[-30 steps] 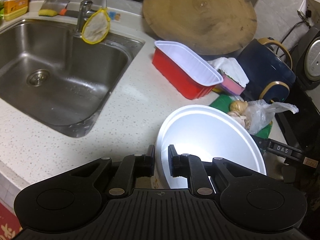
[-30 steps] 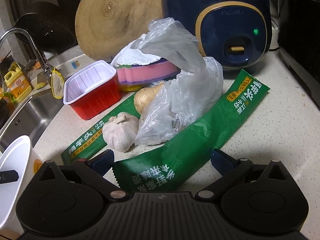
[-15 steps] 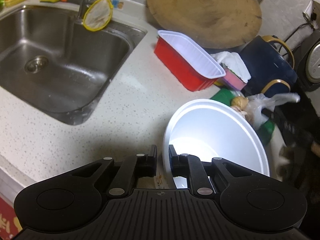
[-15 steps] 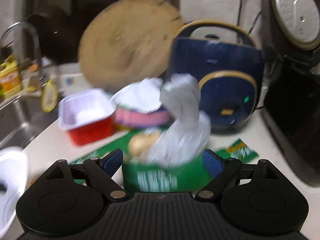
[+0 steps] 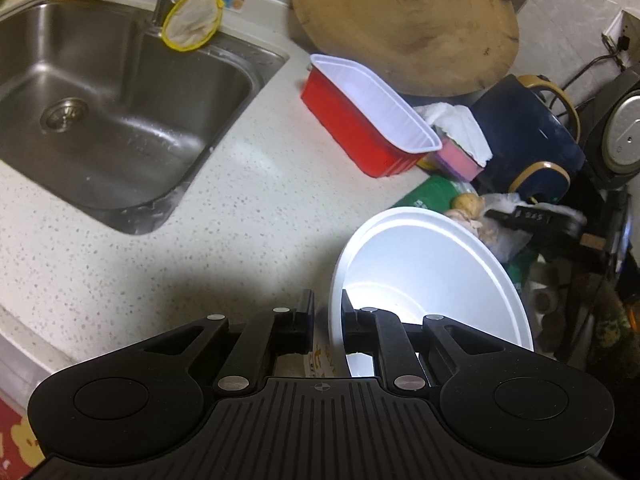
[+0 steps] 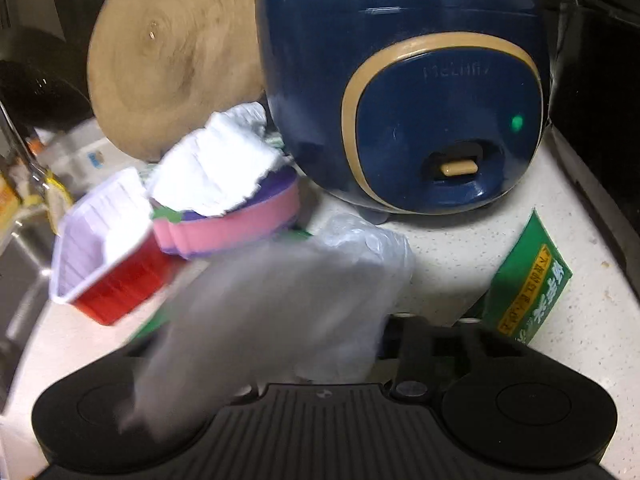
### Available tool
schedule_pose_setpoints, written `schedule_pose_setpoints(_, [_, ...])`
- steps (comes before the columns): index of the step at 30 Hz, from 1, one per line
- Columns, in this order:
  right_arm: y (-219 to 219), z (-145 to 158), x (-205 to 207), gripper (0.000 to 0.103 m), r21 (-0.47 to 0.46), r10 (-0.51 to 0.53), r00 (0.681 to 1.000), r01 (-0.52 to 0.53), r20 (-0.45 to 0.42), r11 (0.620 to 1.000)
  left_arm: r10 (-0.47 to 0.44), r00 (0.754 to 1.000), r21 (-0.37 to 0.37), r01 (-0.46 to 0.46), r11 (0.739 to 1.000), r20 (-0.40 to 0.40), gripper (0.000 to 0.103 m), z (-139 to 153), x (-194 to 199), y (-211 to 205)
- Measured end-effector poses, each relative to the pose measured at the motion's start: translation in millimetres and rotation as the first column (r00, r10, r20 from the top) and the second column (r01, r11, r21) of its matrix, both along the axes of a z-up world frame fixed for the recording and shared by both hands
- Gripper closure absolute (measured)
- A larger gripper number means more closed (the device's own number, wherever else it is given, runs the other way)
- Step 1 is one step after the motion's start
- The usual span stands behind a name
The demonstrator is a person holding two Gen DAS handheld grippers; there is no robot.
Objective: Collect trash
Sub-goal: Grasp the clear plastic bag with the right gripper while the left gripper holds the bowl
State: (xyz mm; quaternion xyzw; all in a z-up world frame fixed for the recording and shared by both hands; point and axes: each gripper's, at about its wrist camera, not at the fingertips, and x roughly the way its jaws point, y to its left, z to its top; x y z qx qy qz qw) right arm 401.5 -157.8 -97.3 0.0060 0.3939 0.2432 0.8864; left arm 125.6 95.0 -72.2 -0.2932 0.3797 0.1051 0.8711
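My left gripper is shut on the rim of a white paper bowl, which stands at the counter's near edge. A clear plastic bag hangs blurred over my right gripper and hides its left finger; the right finger sits near the middle, so the jaws look shut on the bag. A green wrapper lies under and to the right of it. In the left wrist view the right gripper reaches over the bag and garlic behind the bowl.
A red tray with white lining lies mid-counter, a pink sponge with white tissue beside it. A blue rice cooker and round wooden board stand behind. The steel sink is at left.
My right gripper has moved forward and down and closed; the plastic bag now lies blurred across it. The left gripper keeps its hold on the bowl and has drifted slightly.
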Motion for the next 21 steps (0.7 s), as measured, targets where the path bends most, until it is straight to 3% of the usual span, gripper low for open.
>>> schedule_pose_setpoints(4, [-10.6, 35.2, -27.4, 0.087, 0.076, 0.034, 0.996, -0.04, 0.079, 0.996, -0.013, 1.0, -0.014, 0.013, 1.0, -0.008, 0.089, -4.3, 0.3, -0.4])
schedule_pose_setpoints(9, [-23.4, 65.8, -72.1, 0.088, 0.145, 0.064, 0.99, -0.082, 0.127, 0.986, -0.004, 0.999, 0.001, 0.004, 1.0, 0.036, 0.09, -3.4, -6.2, 4.8])
schedule_pose_setpoints(15, [-27.1, 82.0, -129.6, 0.088, 0.125, 0.07, 0.983, -0.092, 0.167, 0.988, 0.002, 0.993, 0.033, -0.006, 0.999, 0.116, 0.091, 10.3, -27.8, 25.1])
schedule_pose_setpoints(21, [-14.3, 80.2, -194.9, 0.088, 0.106, 0.117, 0.982, -0.134, 0.15, 0.985, -0.031, 0.983, 0.087, 0.016, 0.996, 0.179, 0.091, 29.3, -73.5, 55.0])
